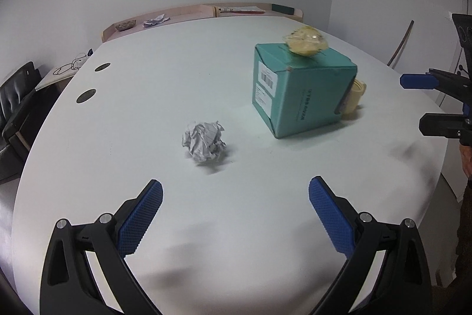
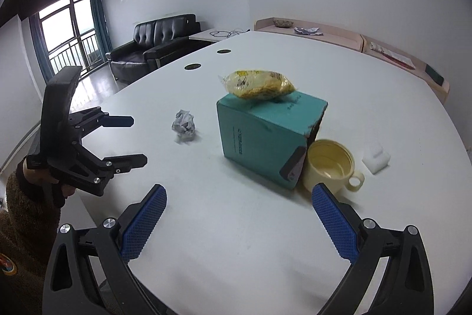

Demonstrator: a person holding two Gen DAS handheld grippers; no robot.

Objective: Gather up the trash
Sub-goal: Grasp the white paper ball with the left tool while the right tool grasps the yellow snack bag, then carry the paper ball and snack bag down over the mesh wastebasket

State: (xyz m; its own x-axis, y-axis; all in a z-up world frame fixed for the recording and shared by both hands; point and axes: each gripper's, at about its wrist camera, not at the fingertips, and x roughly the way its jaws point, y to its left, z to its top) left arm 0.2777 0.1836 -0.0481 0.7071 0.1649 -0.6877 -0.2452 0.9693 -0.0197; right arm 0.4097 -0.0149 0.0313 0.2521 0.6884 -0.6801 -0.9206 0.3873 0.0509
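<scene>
Taking the teal box (image 2: pixel 267 135) as the landmark, the left tongs (image 1: pixel 235 214) hover over the white tabletop (image 1: pixel 147 96) well to the box's left and nearer the person, spread wide and holding nothing. Left of the box and clear of it, the crumpled paper ball (image 1: pixel 204 144) lies alone on bare surface, just ahead of those open tongs. On the box's top sits a yellowish crinkled plastic bag (image 2: pixel 258 85), resting near the far edge. Tight against the box's right side stands a cream cup (image 2: pixel 332 166), apparently empty, and further right of that lies a small white foam block (image 2: pixel 376 158). The right tongs (image 2: pixel 239 222) are also spread and empty, hanging in front of the box and cup.

The task's trash looks to be the paper ball and the bag, perhaps the foam block; no bin is visible in either view, so where it all goes cannot be told.

Likely trouble: the ball is light and springy, so tongs closing off-centre could flick it away across the smooth tabletop. The bag is slippery and perched high; a shallow pinch may catch only film and drop it, or nudge the box into the cup. The two tongs also sit near each other and could collide reaching inward.
</scene>
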